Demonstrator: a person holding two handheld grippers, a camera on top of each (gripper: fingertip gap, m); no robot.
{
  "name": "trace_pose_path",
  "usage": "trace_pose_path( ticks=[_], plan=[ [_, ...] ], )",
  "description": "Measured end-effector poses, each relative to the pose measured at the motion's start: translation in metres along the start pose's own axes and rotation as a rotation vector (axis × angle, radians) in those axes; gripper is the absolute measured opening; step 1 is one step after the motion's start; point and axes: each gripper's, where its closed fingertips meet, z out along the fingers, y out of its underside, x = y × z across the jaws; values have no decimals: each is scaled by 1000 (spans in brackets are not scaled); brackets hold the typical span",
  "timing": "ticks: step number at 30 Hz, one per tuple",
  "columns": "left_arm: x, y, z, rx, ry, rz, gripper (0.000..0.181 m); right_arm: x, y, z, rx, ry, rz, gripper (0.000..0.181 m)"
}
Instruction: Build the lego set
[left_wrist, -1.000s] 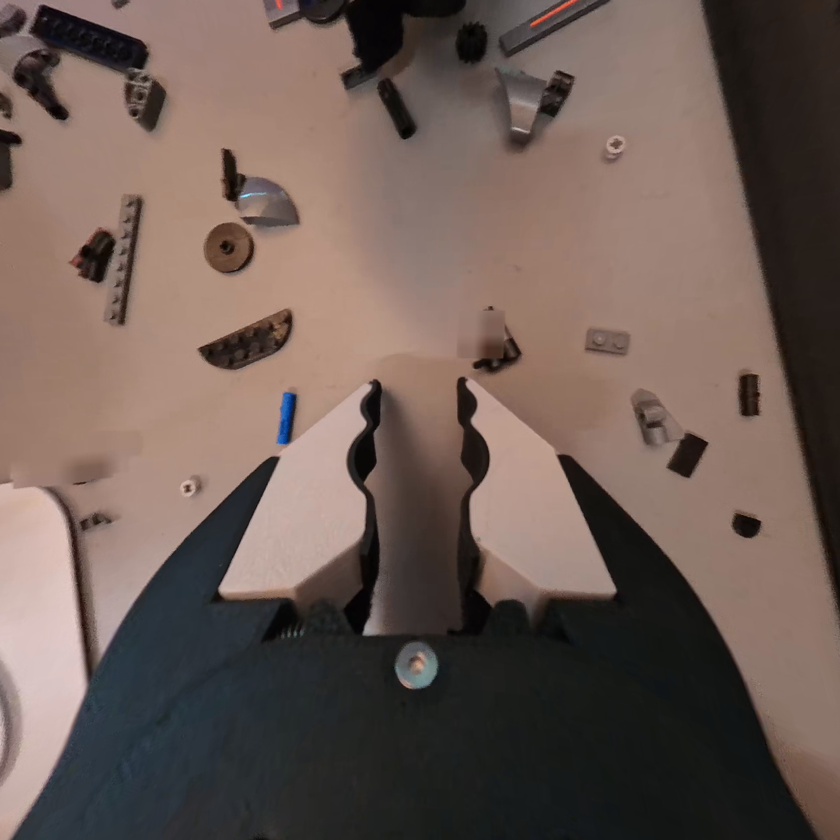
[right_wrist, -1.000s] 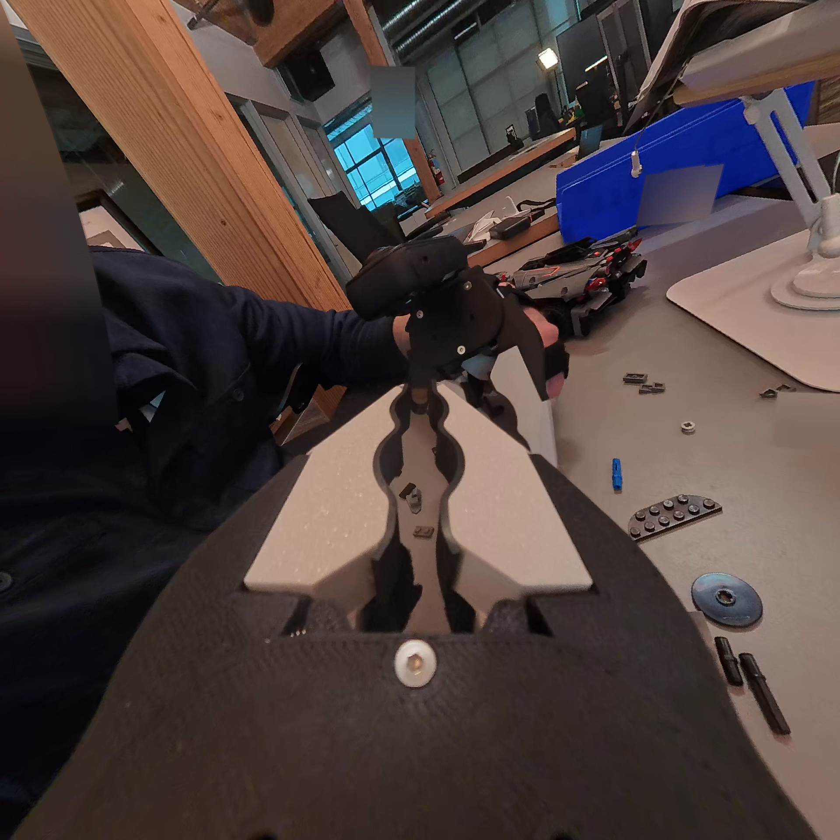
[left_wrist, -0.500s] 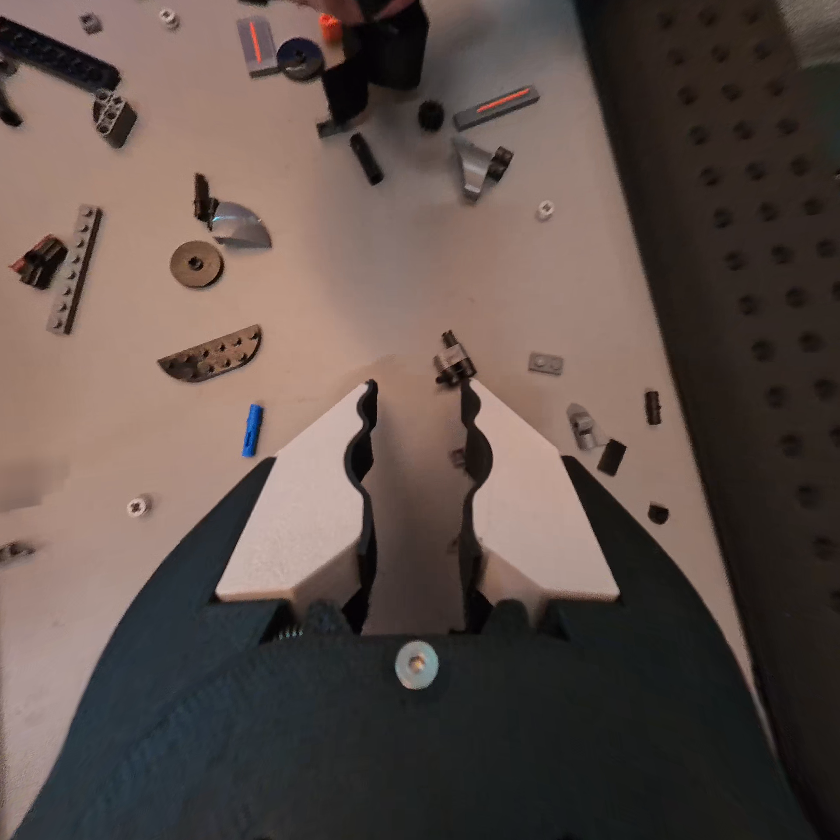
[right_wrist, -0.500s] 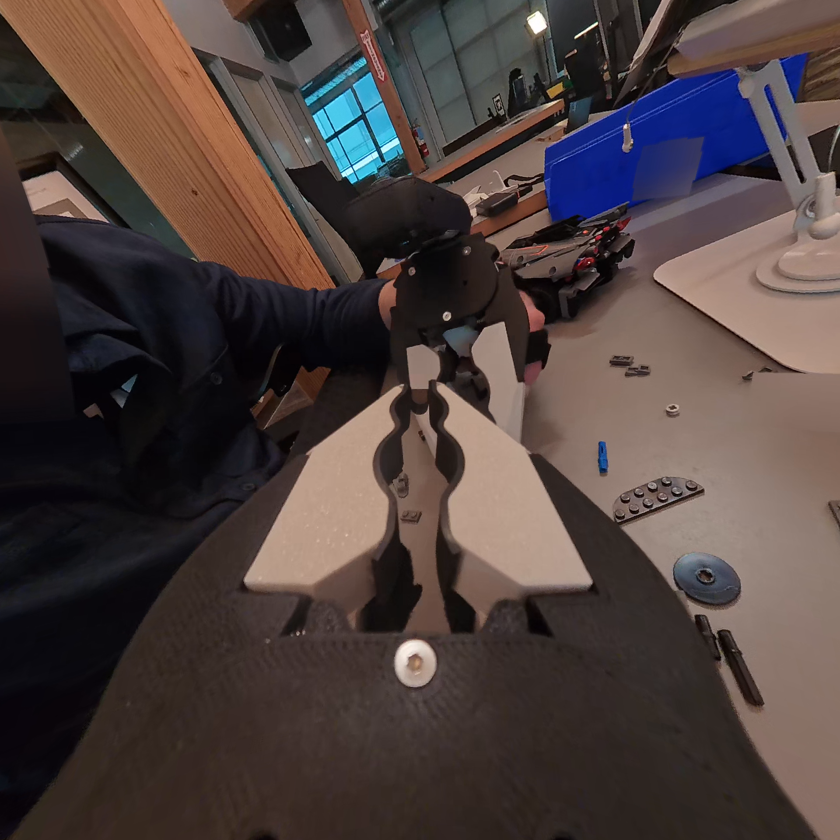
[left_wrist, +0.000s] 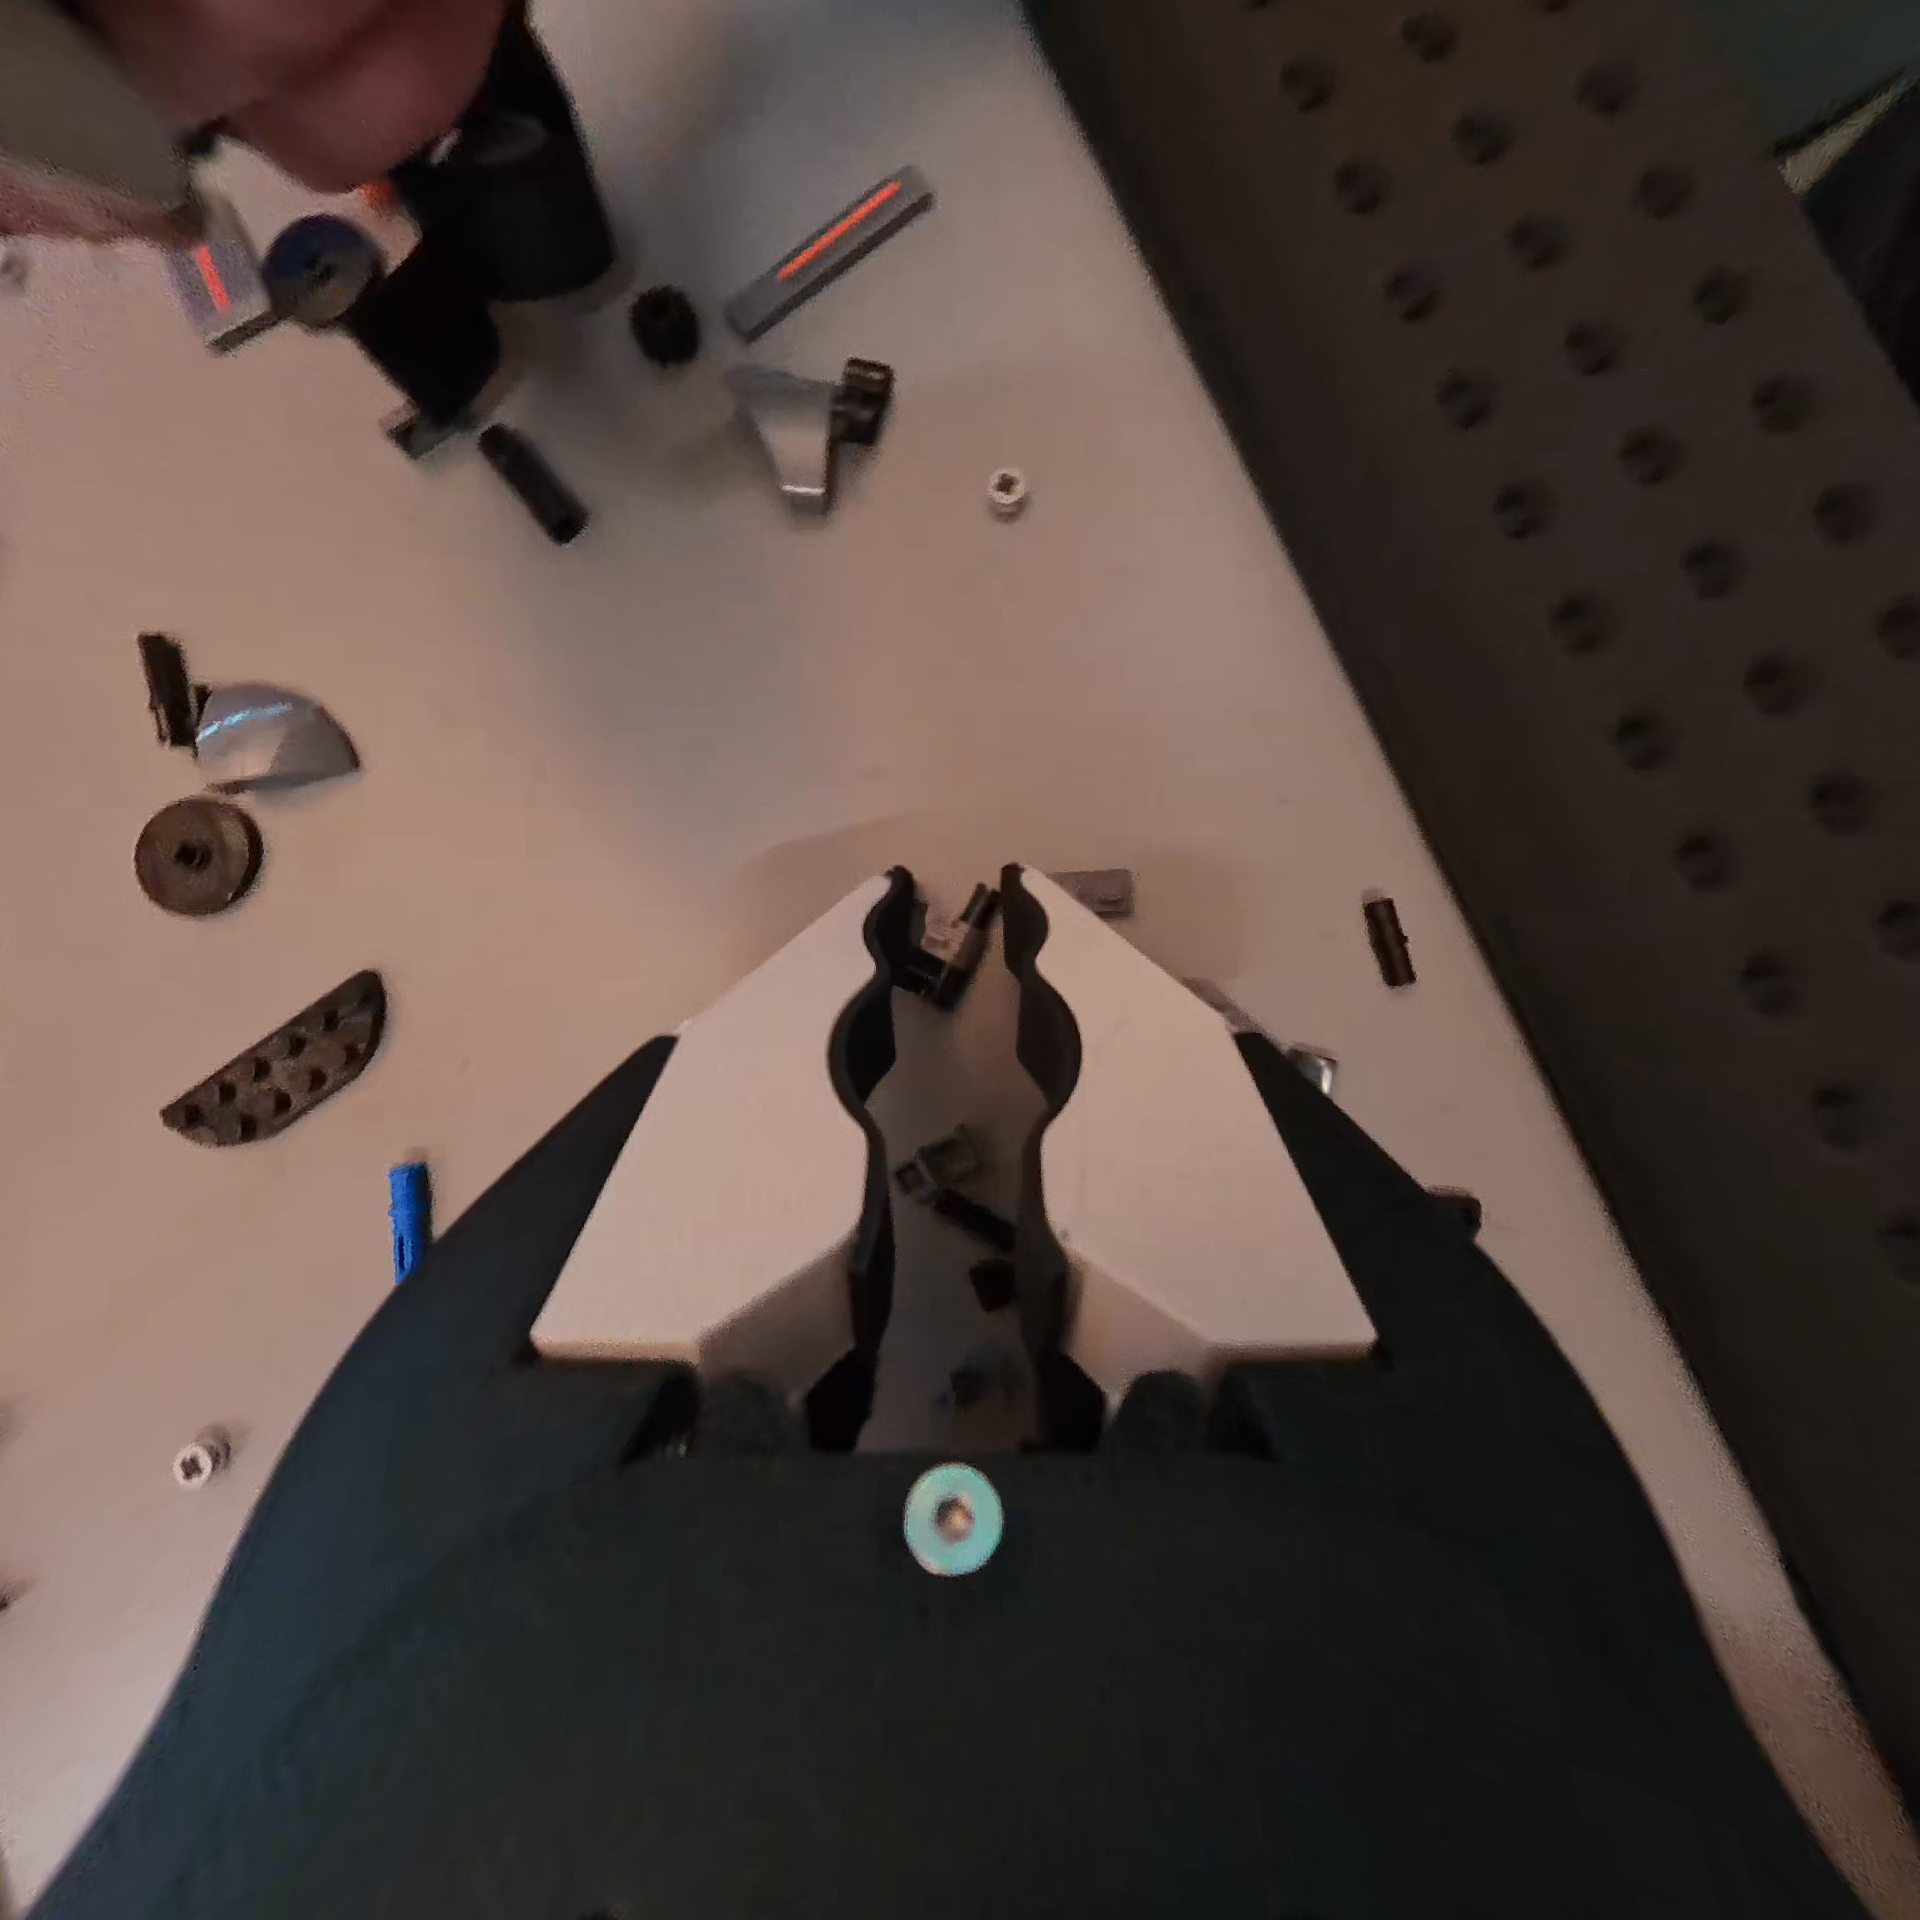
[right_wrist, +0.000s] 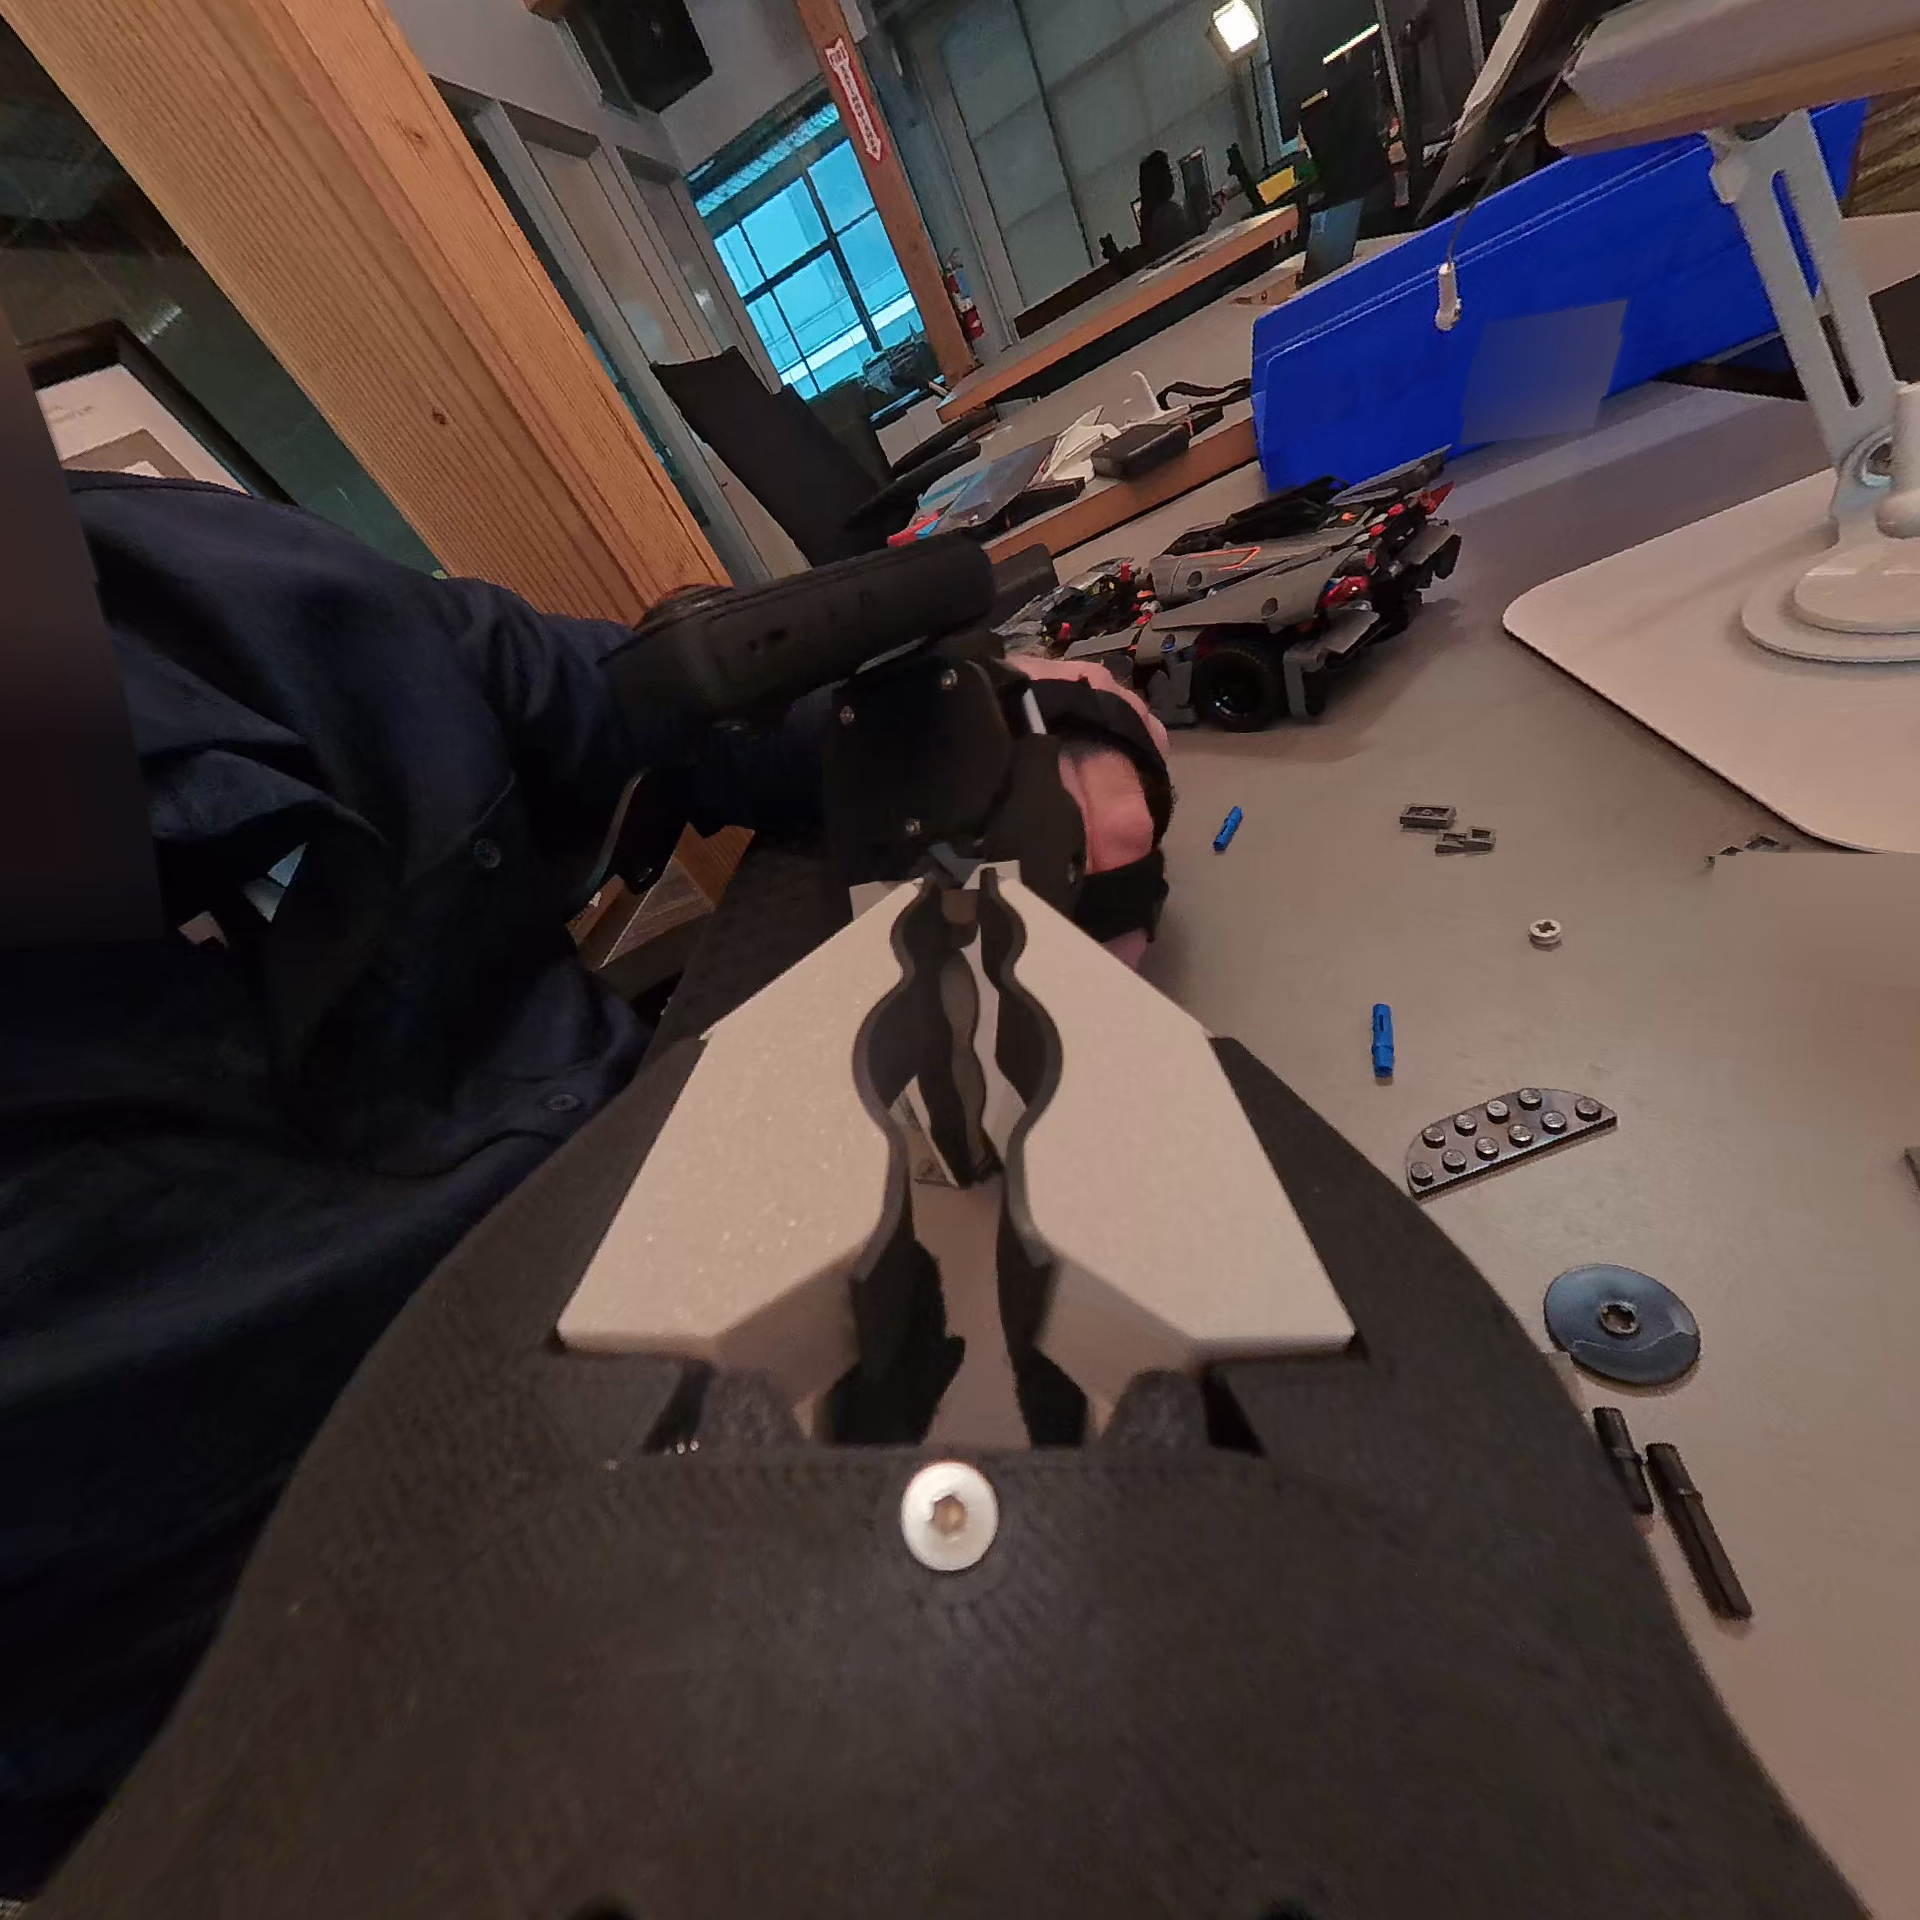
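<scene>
The table (left_wrist: 644, 665) has a bare stretch mid-surface. Loose pieces crowd its far edge around the grey tile (left_wrist: 826, 252); the half-round plate (left_wrist: 278, 1062) and disc (left_wrist: 196, 855) flank it.

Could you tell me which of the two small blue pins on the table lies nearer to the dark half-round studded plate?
The nearer blue pin, lying just beside the half-round plate; the other blue pin lies farther back, by the person's hand.
</scene>
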Motion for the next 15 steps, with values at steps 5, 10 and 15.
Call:
trace_pose_path(
  ticks=[5,10,15],
  plan=[
    [-1,2,-13,-13,-27,41,19,2,6,2,-35,15,-12,4],
    [-16,14,-29,-60,-87,-27,26,6,26,10,-159,65,-67,4],
    [-11,26,-23,-113,-44,-73,25,10,55,21,-344,124,-188,4]
  ],
)
